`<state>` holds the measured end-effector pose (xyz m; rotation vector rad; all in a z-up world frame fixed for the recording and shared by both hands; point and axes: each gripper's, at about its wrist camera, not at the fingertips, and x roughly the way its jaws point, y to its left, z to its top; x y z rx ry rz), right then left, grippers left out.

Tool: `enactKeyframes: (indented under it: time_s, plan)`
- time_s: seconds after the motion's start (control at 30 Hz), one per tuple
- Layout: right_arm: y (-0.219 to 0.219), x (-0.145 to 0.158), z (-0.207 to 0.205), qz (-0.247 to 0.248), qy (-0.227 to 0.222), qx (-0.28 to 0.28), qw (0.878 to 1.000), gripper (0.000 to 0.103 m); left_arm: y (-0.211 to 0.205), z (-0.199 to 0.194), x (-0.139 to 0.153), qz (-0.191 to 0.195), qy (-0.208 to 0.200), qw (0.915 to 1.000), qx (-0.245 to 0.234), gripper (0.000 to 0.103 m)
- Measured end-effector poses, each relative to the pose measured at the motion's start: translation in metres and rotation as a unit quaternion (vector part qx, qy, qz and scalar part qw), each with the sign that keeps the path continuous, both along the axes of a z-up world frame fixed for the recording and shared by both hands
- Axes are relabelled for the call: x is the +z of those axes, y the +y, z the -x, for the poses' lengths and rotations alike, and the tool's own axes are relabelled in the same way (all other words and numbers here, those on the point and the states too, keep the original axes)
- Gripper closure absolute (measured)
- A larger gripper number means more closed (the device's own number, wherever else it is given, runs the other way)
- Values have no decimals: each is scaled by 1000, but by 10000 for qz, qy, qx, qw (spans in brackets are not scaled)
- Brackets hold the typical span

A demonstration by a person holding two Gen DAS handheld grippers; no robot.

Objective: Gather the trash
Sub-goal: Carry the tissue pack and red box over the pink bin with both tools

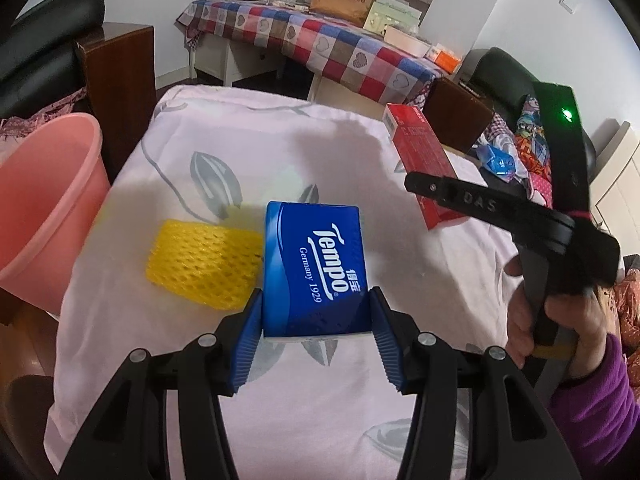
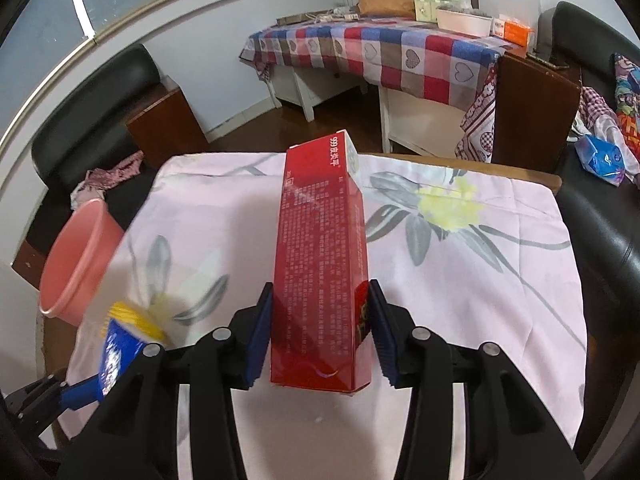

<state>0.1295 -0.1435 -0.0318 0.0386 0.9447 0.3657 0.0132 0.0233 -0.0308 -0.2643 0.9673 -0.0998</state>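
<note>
Left tongs [image 1: 316,312], ribbed blue pads, clamp a glossy blue tissue pack [image 1: 316,268] by its near end, over the cloth-covered worktop [image 1: 340,400]. Right tongs [image 2: 320,332] grip a long red cardboard carton [image 2: 320,264], rectangular w/ fine print, raised above the cloth. Yellow foam net sleeve [image 1: 204,268], mesh texture, lies just left of the pack. Smooth pink plastic bin [image 1: 44,216] at the worktop's left edge. Cloth centre & right side open; black chairs flank both sides.
</note>
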Motion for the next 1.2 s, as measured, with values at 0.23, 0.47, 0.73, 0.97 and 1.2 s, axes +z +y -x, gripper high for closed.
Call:
enactKeyframes:
  time_s: [0.23,0.47,0.73,0.97,1.2]
  plan:
    - [7,24,22,-202,-179,78,9996,57,15,8,19,16,-271,9996,111,51]
    - [25,50,38,-294,-397,267,9984,57,37,15,45,-47,-640,9976,261,51]
    - [59,75,44,-524,-474,530,9961,57,88,29,74,-154,-966,9926,718,51]
    - [113,88,53,-644,-515,1019,9914,57,147,47,84,-231,-1090,9848,1333,51]
    - [184,85,61,-698,-323,1603,9841,57,204,59,78,-294,-1046,9763,1870,51]
